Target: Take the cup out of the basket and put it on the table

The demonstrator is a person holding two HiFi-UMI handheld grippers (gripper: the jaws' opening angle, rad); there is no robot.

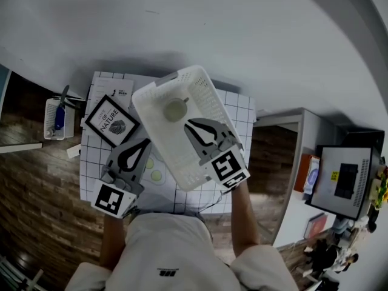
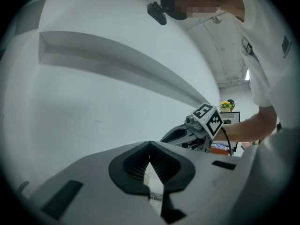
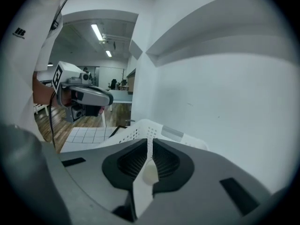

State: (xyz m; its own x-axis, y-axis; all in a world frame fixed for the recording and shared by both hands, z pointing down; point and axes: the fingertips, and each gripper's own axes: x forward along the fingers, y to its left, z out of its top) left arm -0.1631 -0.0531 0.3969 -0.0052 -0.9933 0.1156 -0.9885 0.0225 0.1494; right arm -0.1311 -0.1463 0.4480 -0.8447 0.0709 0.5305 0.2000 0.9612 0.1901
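We see the white perforated basket point(image 1: 200, 80) held up over the table point(image 1: 241, 111), turned at a slant across its grid-patterned top, with a gripper at each long side. The cup point(image 1: 176, 109), pale green and seen from straight above, sits inside the basket towards its far end, so it is not yet out on the table. The right gripper point(image 1: 189, 122) reaches into the basket from the near right. Its own view shows the jaws pressed together on a thin white strip of the basket's wall, with the perforated rim running on just beyond the tips. The left gripper point(image 1: 147, 142) meets the basket's left rim. Its jaws stand narrow, closed at the tips on a sliver of perforated white wall with a barcode label lower down (we take this for the basket too, since the tips touch its edge in the head view). On the table's left part, beside the basket and partly under its corner, lies a black-framed print point(image 1: 112, 122). Off the table's left edge, well apart from both grippers, stands a small white tray point(image 1: 56, 119) holding something blue.
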